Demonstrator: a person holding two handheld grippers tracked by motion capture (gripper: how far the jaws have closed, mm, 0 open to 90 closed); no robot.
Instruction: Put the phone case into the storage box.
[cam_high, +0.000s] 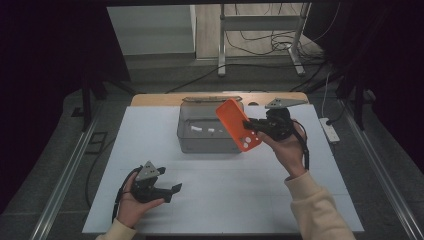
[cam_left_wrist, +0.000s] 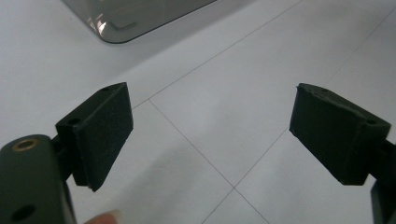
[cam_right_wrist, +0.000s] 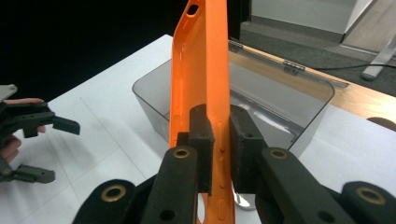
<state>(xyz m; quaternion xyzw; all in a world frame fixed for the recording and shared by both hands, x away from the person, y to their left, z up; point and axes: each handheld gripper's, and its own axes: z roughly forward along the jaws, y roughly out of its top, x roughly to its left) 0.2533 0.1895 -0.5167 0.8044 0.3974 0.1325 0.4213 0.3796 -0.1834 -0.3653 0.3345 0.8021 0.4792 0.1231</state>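
The right gripper (cam_high: 251, 125) has its fingers (cam_right_wrist: 201, 135) pressed flat on both faces of the orange phone case (cam_high: 238, 124), gripping one long edge near the camera-cutout end; the case hangs in the air at centre frame in the high view, above the right part of the clear grey box (cam_high: 200, 142), its long axis slanting from upper left to lower right; the left gripper (cam_high: 175, 191), low left over the white worktop (cam_high: 260, 200), stands well apart, fingers (cam_left_wrist: 100, 133) spread wide and empty; so the right hand is nearest, and lowering looks likeliest.
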